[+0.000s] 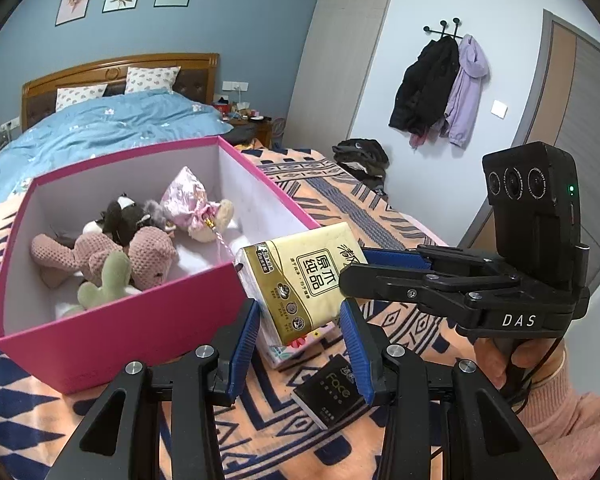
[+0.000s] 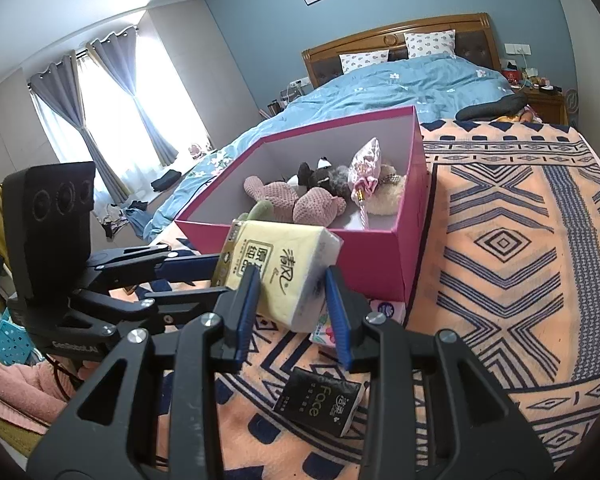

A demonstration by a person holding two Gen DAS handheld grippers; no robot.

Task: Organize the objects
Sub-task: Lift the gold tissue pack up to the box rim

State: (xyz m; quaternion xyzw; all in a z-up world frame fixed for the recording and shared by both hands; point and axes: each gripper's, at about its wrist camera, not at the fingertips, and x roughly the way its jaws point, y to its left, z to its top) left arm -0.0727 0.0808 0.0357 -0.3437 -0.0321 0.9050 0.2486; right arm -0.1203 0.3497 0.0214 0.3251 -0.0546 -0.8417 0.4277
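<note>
Left wrist view: the left claw (image 1: 300, 330) and right claw (image 1: 354, 264) both clamp the yellow plastic-wrapped tissue pack (image 1: 302, 276), lifted just beside the pink cardboard box (image 1: 140, 320). Below the claws, a small black tissue packet (image 2: 318, 402) lies on the patterned orange blanket (image 2: 520, 280).

Box (image 1: 112, 344) on blanket (image 1: 400, 216), plush toys (image 1: 140, 248) inside. Tissue pack (image 1: 300, 276) between my grippers, raised just before box corner. Second pack (image 1: 328, 392) on blanket below; third (image 2: 384, 312) beside box wall.
</note>
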